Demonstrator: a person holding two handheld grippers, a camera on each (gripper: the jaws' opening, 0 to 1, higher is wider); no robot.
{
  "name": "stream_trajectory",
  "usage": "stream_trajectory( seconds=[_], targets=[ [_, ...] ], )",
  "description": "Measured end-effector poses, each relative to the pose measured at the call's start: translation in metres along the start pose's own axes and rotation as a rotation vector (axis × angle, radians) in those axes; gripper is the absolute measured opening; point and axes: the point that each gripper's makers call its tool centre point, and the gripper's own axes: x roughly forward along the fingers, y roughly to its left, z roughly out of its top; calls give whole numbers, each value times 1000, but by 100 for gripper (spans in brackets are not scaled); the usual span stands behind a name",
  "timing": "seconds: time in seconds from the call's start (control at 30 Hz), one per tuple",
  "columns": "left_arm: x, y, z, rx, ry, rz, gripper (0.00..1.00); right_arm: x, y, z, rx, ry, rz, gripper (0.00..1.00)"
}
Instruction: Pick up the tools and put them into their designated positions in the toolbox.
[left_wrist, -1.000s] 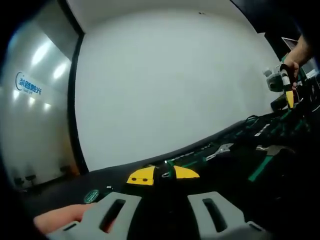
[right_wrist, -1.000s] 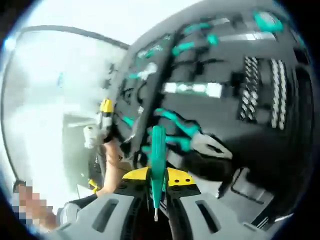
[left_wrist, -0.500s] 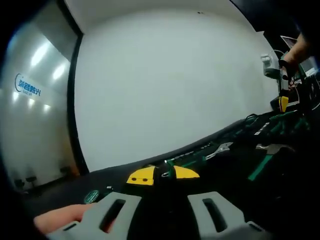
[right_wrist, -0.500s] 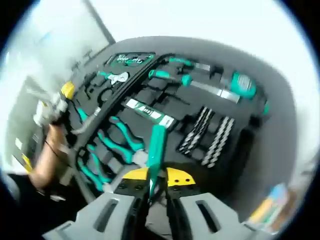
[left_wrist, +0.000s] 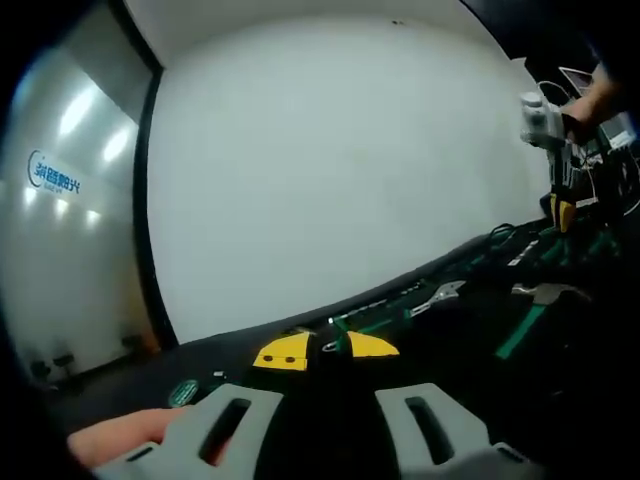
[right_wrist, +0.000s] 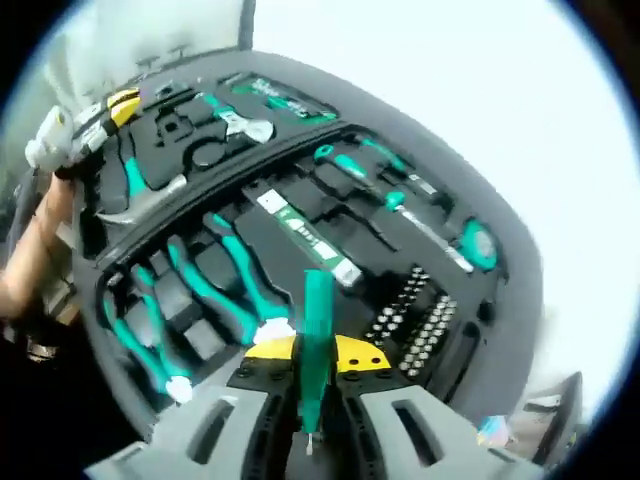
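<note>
Toolbox (right_wrist: 520, 290): black case lying open, seen from above in the right gripper view; moulded slots carry teal-handled tools.
Screwdriver (right_wrist: 318, 340): teal handle, clamped between the jaws of the right gripper (right_wrist: 318, 362); it hangs over the near edge of the toolbox, above the pliers.
Pliers (right_wrist: 240, 285): several teal-handled pairs lie in slots along the near-left side of the toolbox.
Bit rows (right_wrist: 420, 320): two rows of silver bits near the right edge.
Left gripper (left_wrist: 328, 350): yellow-tipped jaws drawn close together, with nothing between them as far as the dark view lets me judge; it rests low over the dark toolbox surface.
Hammer (left_wrist: 535, 300): teal handle, lying right of the left gripper.
</note>
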Motion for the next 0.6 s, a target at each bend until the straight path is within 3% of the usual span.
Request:
stream_trajectory(
  seconds=[0.07,0.1,0.17,0.2,0.23,0.3,0.37,0.43,0.5,0.53,0.57,0.6],
  targets=[
    [0,2,2,-10,-8,2,9,-5,11,12,85,-8,222,10],
    [0,2,2,-15,-10,3,9,-10,18,21,202,-39,355,10],
    [-1,2,3,-18,-13,4,9,-15,24,31,359,-32,533,10],
    [-1,2,3,-18,-14,3,9,-23,38,35,446,-34,675,10],
    [-1,1,4,-16,-14,1,9,-28,43,38,475,-52,749,10],
    [-1,-1,4,-11,-15,-4,9,-28,47,42,468,-104,765,10],
    [-3,-5,9,-8,-36,-21,9,-36,67,38,440,-98,825,10],
    [-5,-17,26,26,-103,-80,10,-45,81,40,522,-75,893,10],
    [-12,-41,57,92,-195,-162,13,-51,97,38,569,-43,958,10],
    [-15,-57,79,226,-230,-206,18,-55,105,39,588,-28,1000,10],
    [-17,-69,92,284,-252,-237,23,-57,108,40,601,-27,1022,10],
    [-24,-92,118,332,-330,-291,30,-57,100,51,644,6,1049,10]
  ],
)
